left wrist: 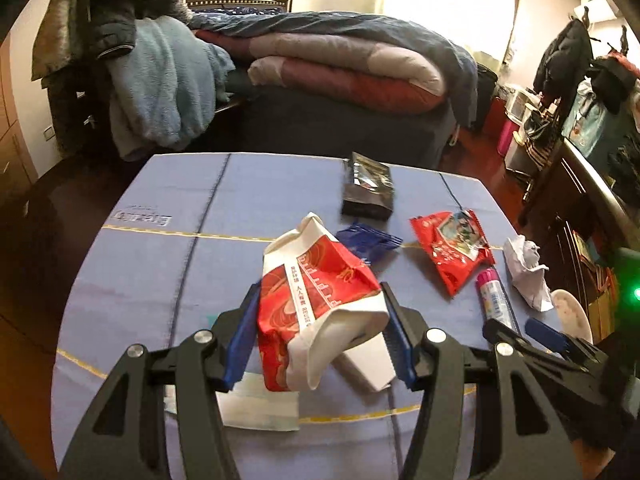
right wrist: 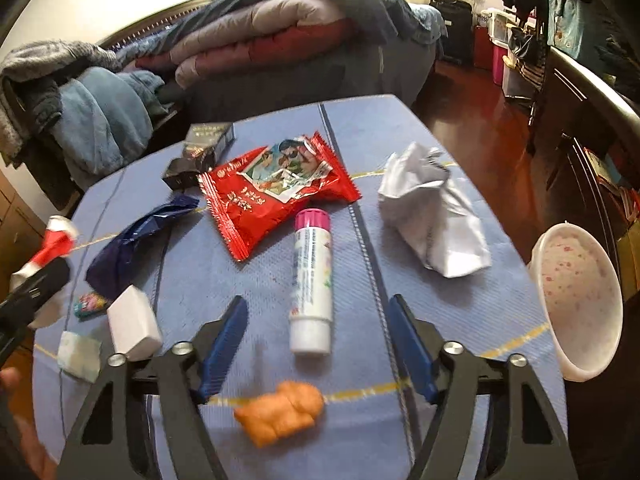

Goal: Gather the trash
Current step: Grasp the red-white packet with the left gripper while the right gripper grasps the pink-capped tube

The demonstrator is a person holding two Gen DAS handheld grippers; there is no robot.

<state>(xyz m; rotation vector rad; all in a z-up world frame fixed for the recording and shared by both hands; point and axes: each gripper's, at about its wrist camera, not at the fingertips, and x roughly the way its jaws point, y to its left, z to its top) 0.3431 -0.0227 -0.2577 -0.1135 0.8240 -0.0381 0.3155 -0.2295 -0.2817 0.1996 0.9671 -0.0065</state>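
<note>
while left tongs (left wrist: pixel 320 316) pinch it, red-and-white wrapper (left wrist: pixel 316 304) looks crumpled.

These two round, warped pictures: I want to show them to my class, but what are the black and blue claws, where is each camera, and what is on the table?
Each picture comes from a wide-angle camera on a hand-held gripper, looking along its two blue-padded fingers. No robot arm: a person holds one in each hand. The left gripper is shut on a crumpled red and white wrapper. The right gripper is open, holding nothing, with a white tube lying ahead of it. On the blue tablecloth lie a red snack bag, crumpled white paper, a dark blue wrapper and an orange lump. A bowl sits at the right edge.
</note>
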